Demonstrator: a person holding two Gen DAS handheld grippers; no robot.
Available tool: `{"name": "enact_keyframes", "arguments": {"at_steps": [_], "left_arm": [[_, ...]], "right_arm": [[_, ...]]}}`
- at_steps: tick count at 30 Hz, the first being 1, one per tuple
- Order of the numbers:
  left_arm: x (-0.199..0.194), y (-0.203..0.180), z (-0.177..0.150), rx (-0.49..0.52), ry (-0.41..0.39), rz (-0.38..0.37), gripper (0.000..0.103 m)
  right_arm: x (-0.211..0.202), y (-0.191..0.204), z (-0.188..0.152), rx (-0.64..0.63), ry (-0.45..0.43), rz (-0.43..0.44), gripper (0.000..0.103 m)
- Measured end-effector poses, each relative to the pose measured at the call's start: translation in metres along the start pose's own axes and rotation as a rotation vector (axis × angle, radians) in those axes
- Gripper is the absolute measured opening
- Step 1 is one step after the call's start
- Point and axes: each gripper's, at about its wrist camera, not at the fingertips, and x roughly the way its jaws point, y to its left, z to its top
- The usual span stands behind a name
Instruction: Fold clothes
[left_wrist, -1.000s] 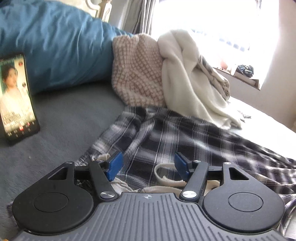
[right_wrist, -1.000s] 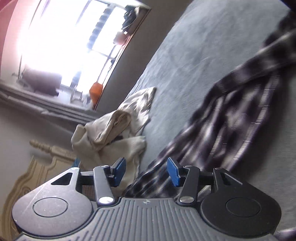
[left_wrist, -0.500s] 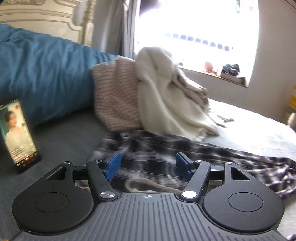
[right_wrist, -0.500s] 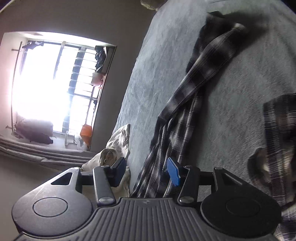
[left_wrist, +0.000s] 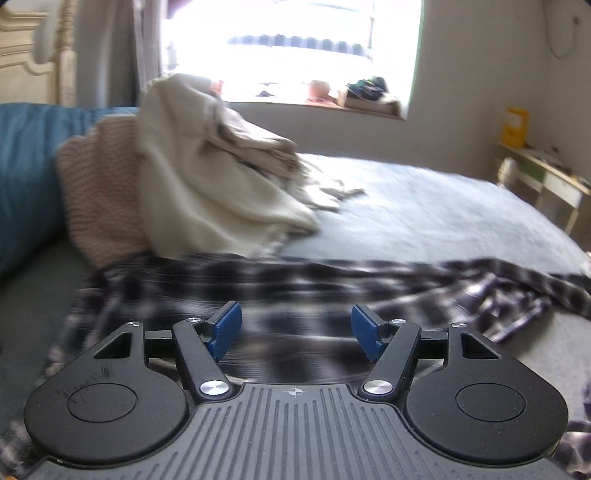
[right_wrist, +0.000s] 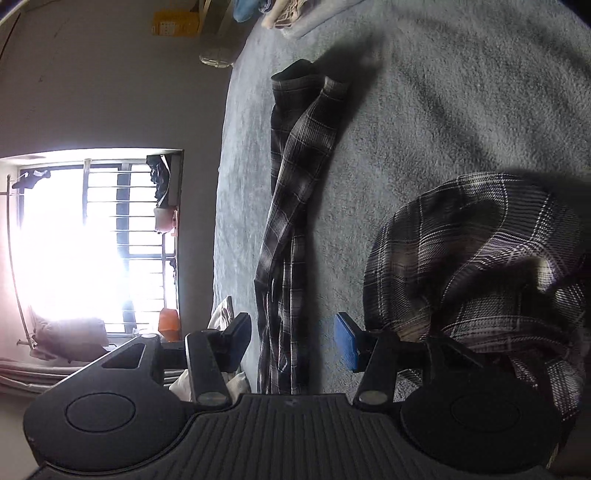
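Here, both hand-held grippers hovered over plaid trousers (left_wrist: 303, 280) strewn unfolded across a grey bed (left_wrist: 424, 206). The left gripper (left_wrist: 296, 328) stood wide open and empty just above the blurred cloth; the right gripper (right_wrist: 291, 341) was likewise spread, gripping nothing. From the right wrist, one leg ran toward twelve o'clock, rumpled and twisted; another part bunched at three o'clock. Folding well would likely mean flattening both legs together before creasing. Cream garments (left_wrist: 207, 173) lay heaped at eleven o'clock.
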Motion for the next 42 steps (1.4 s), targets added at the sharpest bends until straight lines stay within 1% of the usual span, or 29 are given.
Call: {"name": "enact_keyframes", "arguments": {"at_steps": [4,9,12,16,17,19,22,29,31,32,33,34,35,36,37,38,40,42], "left_arm": [[0.02,-0.022,-0.004,0.049,0.021,-0.027,0.066],[0.049,-0.04,-0.016,0.104,0.064,-0.043,0.066],[0.059,-0.042,-0.022,0.124,0.085,-0.038,0.066],[0.073,-0.045,-0.03,0.151,0.114,-0.031,0.066],[0.076,-0.046,-0.032,0.158,0.121,-0.029,0.066],[0.083,-0.048,-0.036,0.172,0.135,-0.025,0.066],[0.09,-0.05,-0.04,0.185,0.146,-0.02,0.066],[0.095,-0.052,-0.042,0.193,0.141,-0.006,0.067],[0.096,-0.053,-0.043,0.195,0.139,-0.002,0.067],[0.097,-0.053,-0.043,0.196,0.138,0.0,0.067],[0.098,-0.054,-0.043,0.197,0.137,0.002,0.067],[0.098,-0.054,-0.043,0.197,0.135,0.004,0.067],[0.099,-0.054,-0.042,0.196,0.133,0.005,0.067],[0.099,-0.055,-0.042,0.196,0.131,0.007,0.067],[0.1,-0.055,-0.041,0.195,0.128,0.008,0.067],[0.101,-0.055,-0.041,0.194,0.125,0.009,0.067],[0.103,-0.055,-0.04,0.192,0.119,0.01,0.067],[0.105,-0.055,-0.039,0.189,0.115,0.012,0.067]], "right_arm": [[0.005,0.0,0.006,0.007,-0.006,-0.01,0.053],[0.015,0.013,0.017,-0.027,-0.017,-0.028,0.053],[0.018,0.022,0.03,-0.074,-0.039,-0.075,0.053],[0.023,0.043,0.048,-0.239,-0.093,-0.175,0.053],[0.024,0.043,0.053,-0.224,-0.099,-0.166,0.053],[0.027,0.036,0.065,-0.137,-0.108,-0.146,0.053],[0.039,0.023,0.08,-0.05,-0.125,-0.16,0.053],[0.076,-0.01,0.119,0.084,-0.204,-0.16,0.053],[0.085,-0.016,0.126,0.099,-0.225,-0.139,0.048],[0.089,-0.016,0.129,0.081,-0.229,-0.131,0.046],[0.092,-0.013,0.131,0.057,-0.239,-0.132,0.041],[0.093,-0.011,0.132,0.035,-0.252,-0.12,0.023],[0.09,-0.006,0.132,0.012,-0.271,-0.101,0.014],[0.088,0.0,0.132,-0.012,-0.291,-0.082,0.01],[0.085,0.01,0.132,-0.057,-0.304,-0.063,0.006],[0.081,0.02,0.132,-0.104,-0.318,-0.044,0.005],[0.077,0.041,0.132,-0.192,-0.336,-0.008,0.003],[0.078,0.062,0.137,-0.256,-0.342,-0.001,0.003]]}}
